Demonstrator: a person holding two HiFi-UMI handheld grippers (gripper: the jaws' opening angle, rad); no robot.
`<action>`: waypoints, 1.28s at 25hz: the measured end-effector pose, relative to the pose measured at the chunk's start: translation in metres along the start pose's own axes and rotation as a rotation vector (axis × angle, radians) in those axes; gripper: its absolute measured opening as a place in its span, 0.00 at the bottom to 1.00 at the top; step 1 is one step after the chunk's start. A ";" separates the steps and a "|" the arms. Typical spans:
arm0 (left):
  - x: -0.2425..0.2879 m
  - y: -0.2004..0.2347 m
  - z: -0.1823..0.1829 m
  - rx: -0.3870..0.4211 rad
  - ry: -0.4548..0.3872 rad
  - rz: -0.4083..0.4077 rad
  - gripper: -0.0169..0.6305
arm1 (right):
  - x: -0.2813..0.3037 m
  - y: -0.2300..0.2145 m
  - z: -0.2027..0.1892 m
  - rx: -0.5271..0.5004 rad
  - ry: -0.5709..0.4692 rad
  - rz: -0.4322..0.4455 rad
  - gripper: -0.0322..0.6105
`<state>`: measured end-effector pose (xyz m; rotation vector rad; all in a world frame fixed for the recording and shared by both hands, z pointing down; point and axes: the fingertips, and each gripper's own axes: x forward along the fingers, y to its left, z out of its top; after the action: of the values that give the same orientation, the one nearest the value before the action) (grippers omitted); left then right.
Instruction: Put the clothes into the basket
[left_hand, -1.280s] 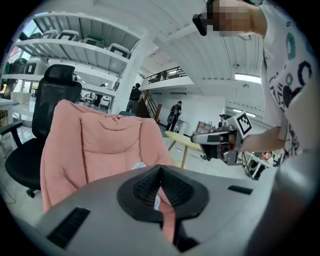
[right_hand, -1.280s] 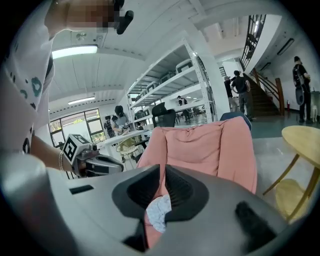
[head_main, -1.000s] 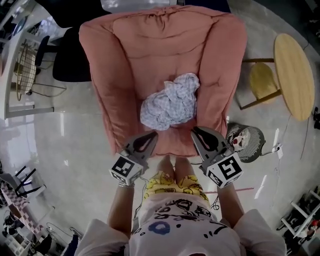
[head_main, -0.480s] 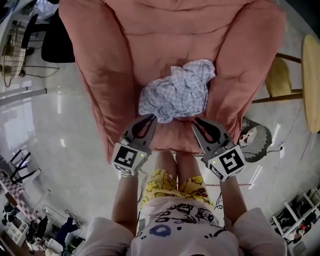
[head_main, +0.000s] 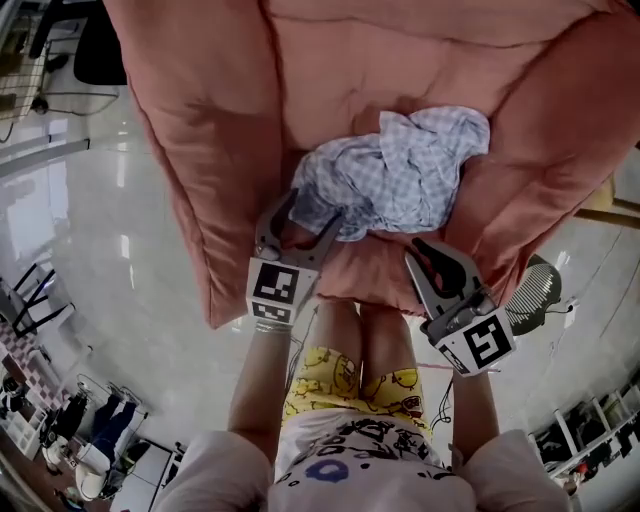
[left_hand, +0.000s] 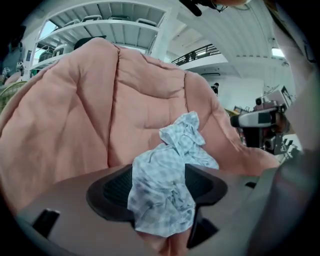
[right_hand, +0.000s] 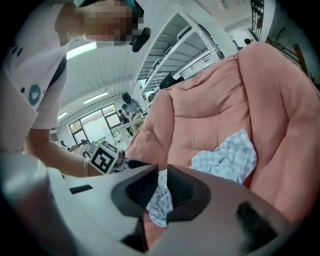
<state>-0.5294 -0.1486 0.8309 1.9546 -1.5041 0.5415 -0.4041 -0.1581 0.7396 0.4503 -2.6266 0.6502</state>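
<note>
Your right claw (head_main: 421, 246) is clenched and holds nothing. Its tip is at the front edge of the seat, just short of the cloth (head_main: 400, 170). Your left claw (head_main: 305, 215) has just been opening and now stands released, its two sides straddling the cloth's near left corner. In the left gripper view the fabric lies between the pads without being pinched. Each claw's cube carries a square black-and-white marker.

The crumpled blue-checked cloth sits in the middle of the pink armchair (head_main: 230, 150) seat. The chair's padded arms rise close on both sides and the back rises behind, so your open way in is from the front and above. A dark wire basket (head_main: 540, 290) stands on the floor just right of the chair, beyond your right claw. To the left, bare shiny floor (head_main: 130, 280) gives you room.
</note>
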 end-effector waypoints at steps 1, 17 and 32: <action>0.006 0.003 -0.006 0.006 0.017 0.007 0.52 | 0.003 0.000 -0.003 0.000 -0.005 0.007 0.10; 0.058 0.008 -0.047 0.093 0.164 0.007 0.41 | 0.008 -0.001 -0.044 0.059 0.006 -0.029 0.10; -0.020 -0.075 0.014 0.037 0.122 -0.254 0.13 | -0.046 0.032 0.022 0.015 -0.041 -0.070 0.10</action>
<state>-0.4633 -0.1310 0.7916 2.0628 -1.1583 0.5684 -0.3830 -0.1326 0.6896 0.5633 -2.6326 0.6451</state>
